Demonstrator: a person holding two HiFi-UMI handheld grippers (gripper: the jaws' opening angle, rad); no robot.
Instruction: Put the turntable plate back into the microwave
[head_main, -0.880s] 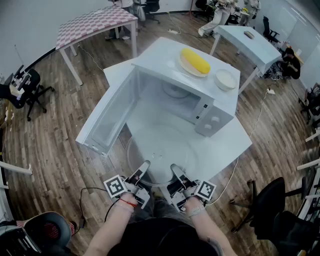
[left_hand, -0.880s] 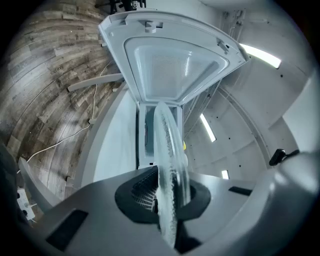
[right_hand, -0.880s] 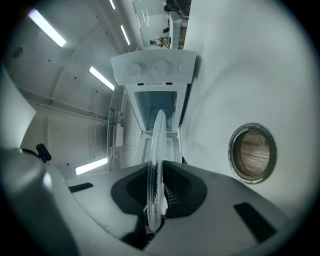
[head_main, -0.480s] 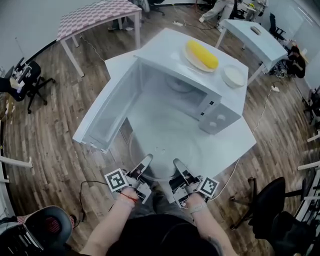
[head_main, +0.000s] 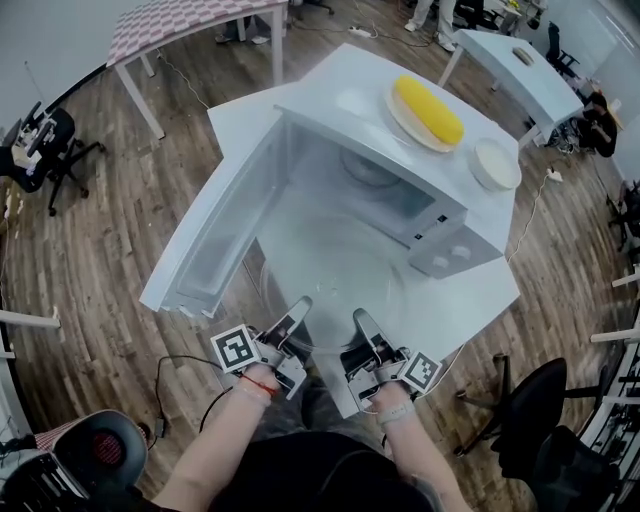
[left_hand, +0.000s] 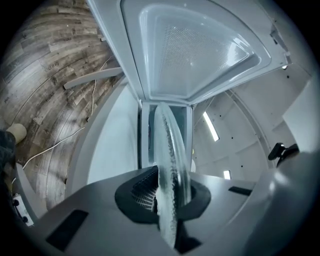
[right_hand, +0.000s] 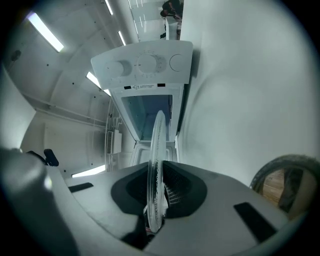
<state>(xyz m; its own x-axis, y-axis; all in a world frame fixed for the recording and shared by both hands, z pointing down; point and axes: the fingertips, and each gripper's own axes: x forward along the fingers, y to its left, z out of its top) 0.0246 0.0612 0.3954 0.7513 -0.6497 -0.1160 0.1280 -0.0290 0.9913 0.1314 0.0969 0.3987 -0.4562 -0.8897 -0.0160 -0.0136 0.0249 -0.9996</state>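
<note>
— What's nearest you?
— I've got the left gripper (head_main: 298, 308) and right gripper (head_main: 362, 320) each pinching the near rim of the clear, round glass turntable plate (head_main: 335, 285), above the white table (head_main: 470, 300), just outside the microwave (head_main: 400, 190).
— Anything crowding it?
— The open door (head_main: 215, 235) flanks it at ten o'clock. At one o'clock, on the roof: a yellow cob (head_main: 428, 110) and a white bowl (head_main: 495, 163).

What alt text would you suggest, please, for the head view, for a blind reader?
Seen from above, the left hand-held gripper and right hand-held gripper each clamp the near rim of a clear glass turntable plate, holding it before the open microwave; its door is swung left.
</note>
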